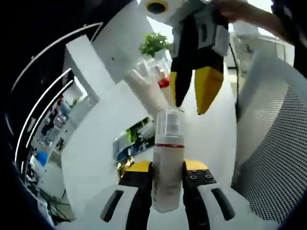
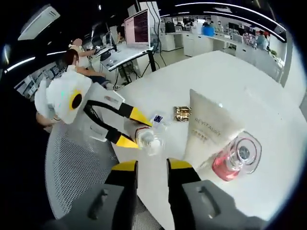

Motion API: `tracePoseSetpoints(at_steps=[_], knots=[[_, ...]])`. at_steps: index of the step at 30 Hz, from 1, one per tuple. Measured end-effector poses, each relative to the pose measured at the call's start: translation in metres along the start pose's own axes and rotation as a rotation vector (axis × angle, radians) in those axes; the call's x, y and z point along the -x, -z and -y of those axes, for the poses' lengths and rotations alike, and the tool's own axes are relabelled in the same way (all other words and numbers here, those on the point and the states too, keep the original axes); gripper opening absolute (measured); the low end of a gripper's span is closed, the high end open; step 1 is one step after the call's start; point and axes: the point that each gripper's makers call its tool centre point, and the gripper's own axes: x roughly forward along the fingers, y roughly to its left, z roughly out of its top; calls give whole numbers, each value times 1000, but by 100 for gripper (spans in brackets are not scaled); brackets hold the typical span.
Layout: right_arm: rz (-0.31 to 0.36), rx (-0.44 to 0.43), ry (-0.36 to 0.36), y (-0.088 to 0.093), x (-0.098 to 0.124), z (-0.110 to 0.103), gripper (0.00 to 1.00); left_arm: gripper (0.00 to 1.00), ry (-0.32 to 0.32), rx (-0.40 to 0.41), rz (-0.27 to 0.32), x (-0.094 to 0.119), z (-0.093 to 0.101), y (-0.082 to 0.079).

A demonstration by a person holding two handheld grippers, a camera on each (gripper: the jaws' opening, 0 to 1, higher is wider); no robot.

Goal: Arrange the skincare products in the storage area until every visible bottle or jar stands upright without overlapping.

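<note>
Holding a tall white bottle (image 1: 168,160) with a clear cap, the left gripper (image 1: 167,184) has its two jaws pressed on the bottle's sides. The bottle's long way runs straight out along the jaws, with the cap end far from the hand. The right gripper (image 2: 151,175) hangs just above that same cap, and its jaws stand a little apart with nothing between them. So the left one is the one that has the bottle, and the right one is very near its top end. The white table (image 2: 225,72) is close under the bottle. I think the next move is to set the bottle down on its flat end so it stands up. For that, the left gripper has to turn the bottle's bottom toward the table. Counting the things: one white bottle in the jaws, one big white tube (image 2: 208,127) lying flat, one clear jar (image 2: 237,158) with pink stuff lying beside the tube and touching it, and one small shiny gold packet (image 2: 182,113) near the tube. A mesh chair (image 2: 76,163) sits by the table.
</note>
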Motion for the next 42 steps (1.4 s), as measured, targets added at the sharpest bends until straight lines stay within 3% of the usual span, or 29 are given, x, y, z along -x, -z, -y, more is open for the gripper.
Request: tracePoseSetpoints(at_steps=[4, 5, 7, 9, 15, 19, 22, 23, 25, 27, 33, 35, 42], knots=[[103, -49, -8, -6, 4, 1, 21, 19, 45, 168, 81, 4, 0, -11], [158, -60, -8, -12, 5, 2, 21, 19, 63, 204, 94, 5, 1, -13], [206, -89, -57, -15, 7, -3, 21, 19, 98, 268, 127, 6, 5, -17], [259, -105, -58, -20, 9, -1, 23, 19, 142, 336, 167, 8, 9, -23], [434, -205, -174, -34, 21, -3, 25, 19, 261, 461, 242, 14, 18, -37], [502, -215, -260, -43, 27, -8, 24, 19, 349, 553, 282, 16, 26, -44], [552, -195, -352, -50, 32, -19, 25, 19, 390, 551, 294, 17, 30, -47], [556, -188, -360, -51, 32, -20, 25, 19, 436, 573, 304, 19, 36, -51], [574, -178, -386, -55, 34, -24, 25, 19, 468, 576, 317, 21, 40, -55], [603, -178, -437, -59, 37, -28, 24, 19, 506, 512, 303, 22, 49, -54], [591, -132, -512, -57, 35, -44, 23, 19, 567, 460, 273, 26, 61, -51], [585, -110, -526, -56, 35, -49, 26, 19, 600, 428, 266, 28, 67, -51], [569, -50, -607, -57, 30, -72, 22, 18, 699, 296, 206, 27, 89, -50]])
